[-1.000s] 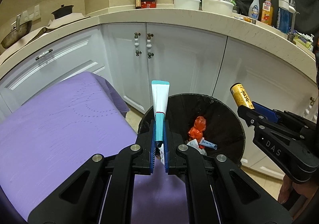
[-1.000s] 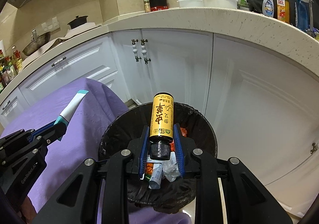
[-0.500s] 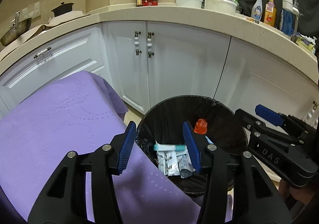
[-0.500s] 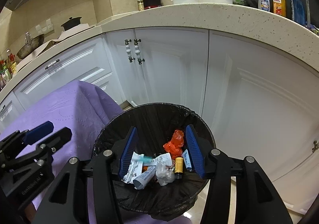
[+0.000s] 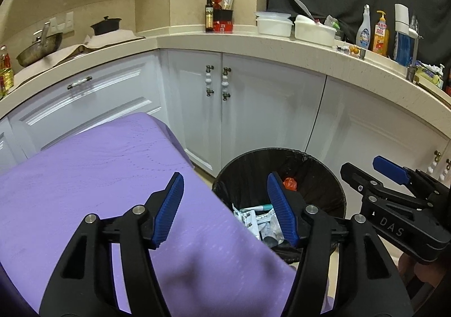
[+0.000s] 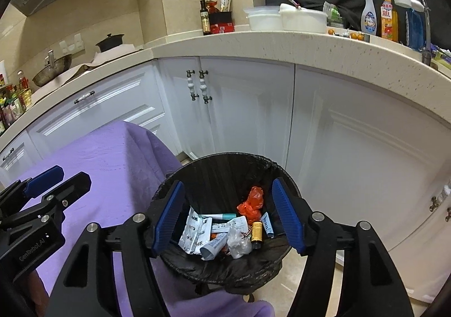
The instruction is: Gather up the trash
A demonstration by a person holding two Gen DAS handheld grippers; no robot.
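A round bin with a black liner (image 6: 214,170) (image 5: 324,173) stands on the floor beside the purple-covered table (image 5: 84,176). Inside lie the teal-capped white tube (image 6: 220,217), the small yellow bottle (image 6: 256,232), an orange bag (image 6: 251,204) and crumpled wrappers (image 6: 194,232). My right gripper (image 6: 228,214) hovers above the bin, its jaws opening with nothing between them. My left gripper (image 5: 225,207) hangs over the table's edge by the bin, jaws also opening and empty. Each gripper shows at the side of the other's view (image 5: 394,198) (image 6: 42,204).
White cabinet doors (image 6: 253,108) curve behind the bin under a speckled worktop (image 6: 282,43). On it stand bottles (image 6: 389,18), white tubs (image 6: 282,18), a dark bottle (image 6: 205,18) and, at the far left, a wok (image 5: 39,46) and black pot (image 5: 105,25).
Both grippers opened: the left let go of the teal-capped tube and the right let go of the yellow bottle, and both items now lie in the bin. Both grippers drew back and up a little.
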